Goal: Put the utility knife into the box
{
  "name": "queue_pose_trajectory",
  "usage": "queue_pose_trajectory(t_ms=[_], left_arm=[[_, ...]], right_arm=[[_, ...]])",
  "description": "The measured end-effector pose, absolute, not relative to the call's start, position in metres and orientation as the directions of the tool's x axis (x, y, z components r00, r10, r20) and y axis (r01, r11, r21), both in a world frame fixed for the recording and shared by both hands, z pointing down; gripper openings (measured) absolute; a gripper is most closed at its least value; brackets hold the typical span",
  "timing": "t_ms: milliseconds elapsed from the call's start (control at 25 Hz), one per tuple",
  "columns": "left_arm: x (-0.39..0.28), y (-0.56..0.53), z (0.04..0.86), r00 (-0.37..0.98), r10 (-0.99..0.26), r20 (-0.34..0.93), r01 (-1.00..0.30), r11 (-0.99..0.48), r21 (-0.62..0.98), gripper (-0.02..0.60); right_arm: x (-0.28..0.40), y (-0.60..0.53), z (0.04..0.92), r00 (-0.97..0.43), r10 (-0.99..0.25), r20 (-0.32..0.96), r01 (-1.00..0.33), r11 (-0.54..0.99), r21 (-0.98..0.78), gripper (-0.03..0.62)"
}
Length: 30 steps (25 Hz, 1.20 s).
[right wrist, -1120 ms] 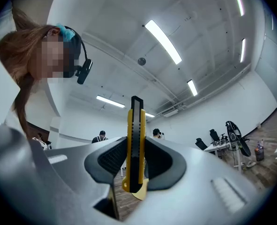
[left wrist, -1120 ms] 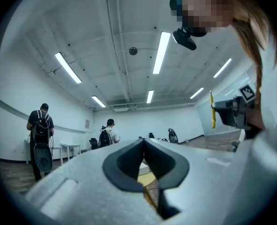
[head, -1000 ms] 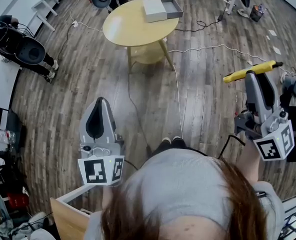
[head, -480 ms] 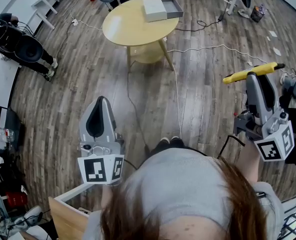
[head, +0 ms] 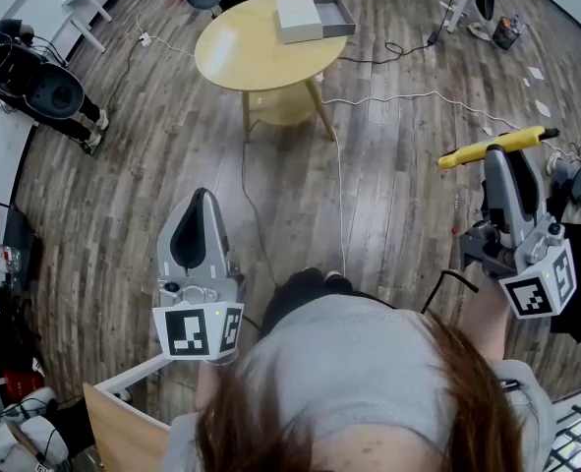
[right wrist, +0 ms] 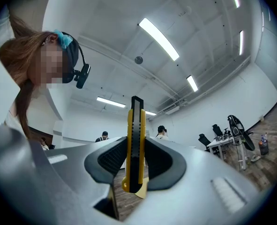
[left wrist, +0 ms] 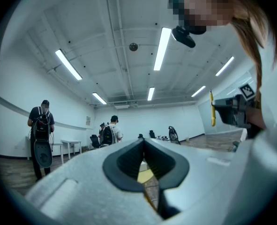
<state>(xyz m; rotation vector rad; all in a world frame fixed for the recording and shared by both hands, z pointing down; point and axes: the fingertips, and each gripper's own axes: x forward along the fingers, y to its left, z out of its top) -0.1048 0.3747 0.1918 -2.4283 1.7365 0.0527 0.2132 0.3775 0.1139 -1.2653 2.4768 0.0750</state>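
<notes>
Head view, stage: carry under way; the utility knife (head: pixel 493 146) is in the air and not yet in the box (head: pixel 335 12).
Head view, knife: held crosswise at the tip of the right hand-held gripper (head: pixel 501 157), over the plank floor (head: pixel 398 214), well apart from the box.
Head view, box: a shallow grey tray, open, with a flat white piece (head: pixel 300 18) touching its left side, set at the far edge of the round, pale yellow bench (head: pixel 241 62).
Head view, left hand-held gripper (head: pixel 200 200): carried over the floor, nothing seen in it.
Head view, left to do: judged as the approach to the bench, the lowering into the tray and the release.
Left gripper view, jaws: black ribbed pads brought together at the tips, nothing between them; the yellow bench top is glimpsed through the hollow below.
Right gripper view, jaws: clenched on the knife, pads pressed on its flat sides near the lower end.
Right gripper view, knife: slim yellow casing, black ribbed strip down the middle, black end at the top; stood upright between the pads; no blade seen out.
Right gripper view, handling: hard, smooth plastic by the look; a slip in the pads is judged possible if tilted.
</notes>
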Motion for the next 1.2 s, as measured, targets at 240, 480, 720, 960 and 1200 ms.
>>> queue_pose_trajectory(t_ms=[240,480,720,960,1200], left_arm=[[-0.104,0.370,0.198,0.307,-0.948,-0.087,-0.948,-0.297,-0.111,-0.006],[-0.115,0.350,0.200,0.283,-0.955,-0.089,-0.955,-0.273,-0.115,-0.006],[-0.126,0.306,0.201,0.288,-0.952,-0.102,-0.955,-0.277,-0.104,-0.006],[-0.143,0.233,0.205,0.306,-0.947,-0.099,-0.950,-0.297,-0.099,-0.006],[-0.164,0.155,0.188,0.334,-0.935,-0.117,-0.940,-0.323,-0.110,-0.006]], right_arm=[[0.213,0.361,0.117,-0.564,-0.756,-0.332,-0.765,0.630,-0.134,0.121],[0.202,0.336,0.121,-0.580,-0.743,-0.333,-0.750,0.647,-0.139,0.121],[0.191,0.299,0.119,-0.576,-0.742,-0.342,-0.751,0.646,-0.136,0.121],[0.173,0.232,0.125,-0.561,-0.761,-0.325,-0.768,0.625,-0.138,0.121],[0.150,0.164,0.113,-0.547,-0.767,-0.335,-0.778,0.613,-0.134,0.121]])
